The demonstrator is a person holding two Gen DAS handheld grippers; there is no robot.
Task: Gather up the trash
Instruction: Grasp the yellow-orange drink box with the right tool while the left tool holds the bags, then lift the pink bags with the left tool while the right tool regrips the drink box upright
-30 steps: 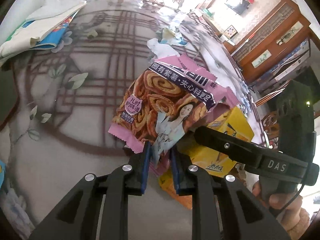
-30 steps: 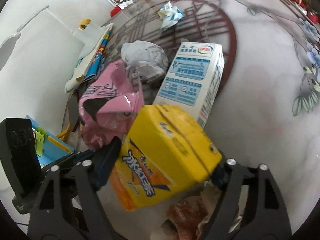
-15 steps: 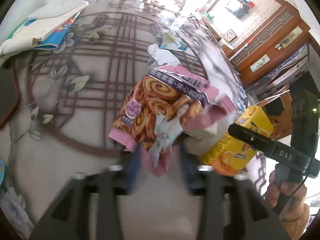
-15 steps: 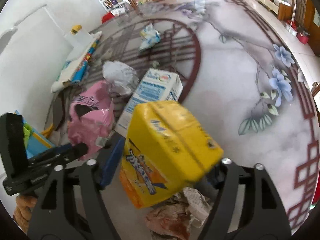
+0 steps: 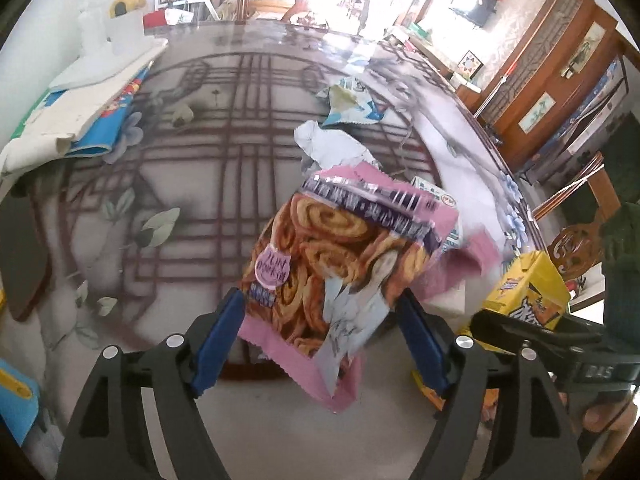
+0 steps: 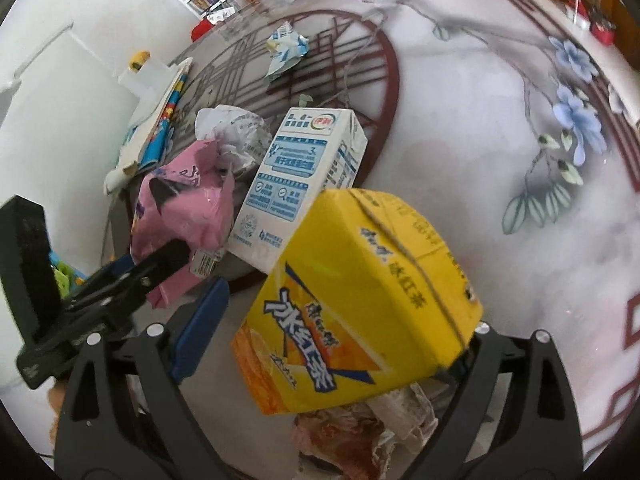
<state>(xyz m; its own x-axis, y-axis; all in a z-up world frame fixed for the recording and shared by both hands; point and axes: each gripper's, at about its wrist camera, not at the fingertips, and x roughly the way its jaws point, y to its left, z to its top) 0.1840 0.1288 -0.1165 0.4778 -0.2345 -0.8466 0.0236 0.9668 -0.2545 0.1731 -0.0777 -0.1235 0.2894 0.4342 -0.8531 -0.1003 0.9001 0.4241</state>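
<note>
My left gripper [image 5: 320,332] is open, its blue pads wide apart. The pink snack wrapper [image 5: 344,264] hangs loose between the jaws, free of both pads and blurred. It also shows in the right wrist view [image 6: 188,216]. My right gripper [image 6: 340,328] has its jaws spread wide; the yellow iced-tea carton [image 6: 360,300] lies tilted between them, with a gap to the left pad. A white and blue milk carton [image 6: 304,180] lies just beyond. Crumpled white paper [image 6: 228,132] lies behind the wrapper.
A torn blue and white wrapper [image 5: 352,108] lies farther out on the patterned table [image 5: 160,168]. Books and papers [image 5: 80,112] are stacked at the left edge. A crumpled reddish wrapper [image 6: 360,432] lies under the right gripper. Chairs and cabinets stand beyond the table on the right.
My left gripper has opened from shut on the pink wrapper; the wrapper is now free between the jaws. The yellow carton sits looser in the right gripper.
</note>
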